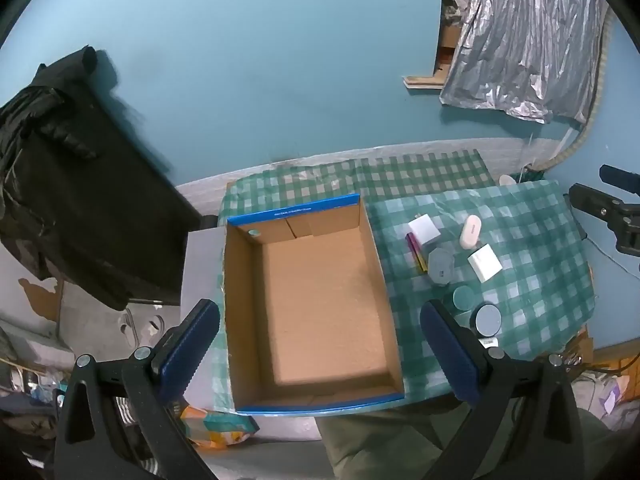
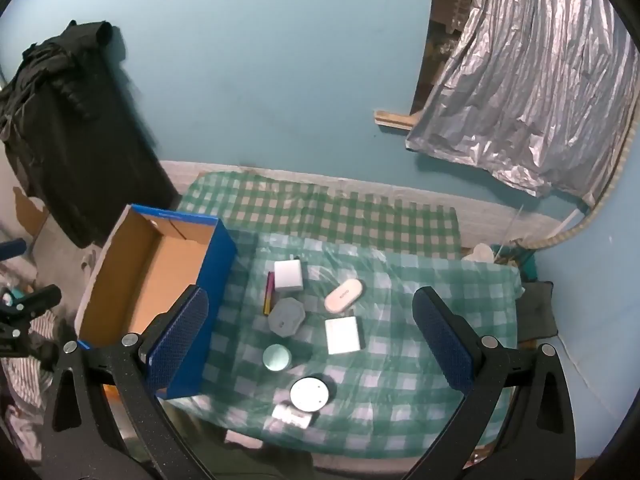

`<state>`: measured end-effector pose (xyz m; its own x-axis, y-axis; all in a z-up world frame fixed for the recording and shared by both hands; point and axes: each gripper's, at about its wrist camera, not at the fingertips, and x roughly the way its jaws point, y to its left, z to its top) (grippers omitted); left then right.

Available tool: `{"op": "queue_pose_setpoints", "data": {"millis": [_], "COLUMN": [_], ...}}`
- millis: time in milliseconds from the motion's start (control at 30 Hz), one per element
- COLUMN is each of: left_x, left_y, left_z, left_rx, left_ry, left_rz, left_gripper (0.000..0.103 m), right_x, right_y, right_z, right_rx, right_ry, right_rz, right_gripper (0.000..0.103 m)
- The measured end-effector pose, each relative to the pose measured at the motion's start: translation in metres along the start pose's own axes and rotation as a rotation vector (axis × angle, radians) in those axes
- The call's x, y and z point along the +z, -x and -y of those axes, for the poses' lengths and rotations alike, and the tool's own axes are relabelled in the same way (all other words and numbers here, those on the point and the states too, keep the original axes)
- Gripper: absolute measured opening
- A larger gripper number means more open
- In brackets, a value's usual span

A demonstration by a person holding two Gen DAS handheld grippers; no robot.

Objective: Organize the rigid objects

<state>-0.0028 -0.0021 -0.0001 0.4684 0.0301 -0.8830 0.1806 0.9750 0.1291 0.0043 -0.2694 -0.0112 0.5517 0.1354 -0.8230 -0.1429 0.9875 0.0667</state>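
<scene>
An empty cardboard box (image 1: 320, 300) with blue rims sits on the green checked cloth; it also shows in the right wrist view (image 2: 160, 276). Right of it lie two white boxes (image 2: 288, 275) (image 2: 344, 335), a white oval case (image 2: 343, 295), a grey octagonal box (image 2: 285, 317), a thin pink and yellow stick (image 2: 269, 294), a teal round tin (image 2: 276, 357), a grey round tin (image 2: 310, 394) and a small white packet (image 2: 291, 417). My left gripper (image 1: 320, 348) is open above the box. My right gripper (image 2: 312, 344) is open above the objects.
A black garment (image 1: 72, 184) hangs on the left. A crinkled silver sheet (image 2: 528, 96) hangs on the blue wall at the right. The table's near edge (image 2: 320, 448) is close below the objects. An orange packet (image 1: 216, 426) lies below the box.
</scene>
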Motion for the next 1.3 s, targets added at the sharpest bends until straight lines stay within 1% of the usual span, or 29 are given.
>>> {"op": "queue_pose_setpoints", "data": {"millis": [133,200,533,1300], "left_x": [0.0,0.0,0.002,0.007], "left_y": [-0.003,-0.003,-0.005,-0.013], "left_z": [0.002,0.005,0.008,0.006], "left_rx": [0.003,0.004,0.004,0.009], "left_ry": [-0.012,-0.014,-0.017,-0.021], "left_rz": [-0.008,-0.009,-0.008,-0.02], "left_gripper": [0.101,0.101,0.101,0.101], "right_x": [-0.001,-0.001,0.001,0.002], "right_y": [-0.001,-0.007,-0.008,-0.019], "right_z": [0.0,0.001,0.001,0.0], "right_rx": [0.001,0.0,-0.003,0.004], "right_ry": [0.002,0.003,0.007,0.012], "right_rz": [-0.005,-0.006,-0.016,-0.028], "right_gripper": [0.102,0.102,0.102,0.102]}}
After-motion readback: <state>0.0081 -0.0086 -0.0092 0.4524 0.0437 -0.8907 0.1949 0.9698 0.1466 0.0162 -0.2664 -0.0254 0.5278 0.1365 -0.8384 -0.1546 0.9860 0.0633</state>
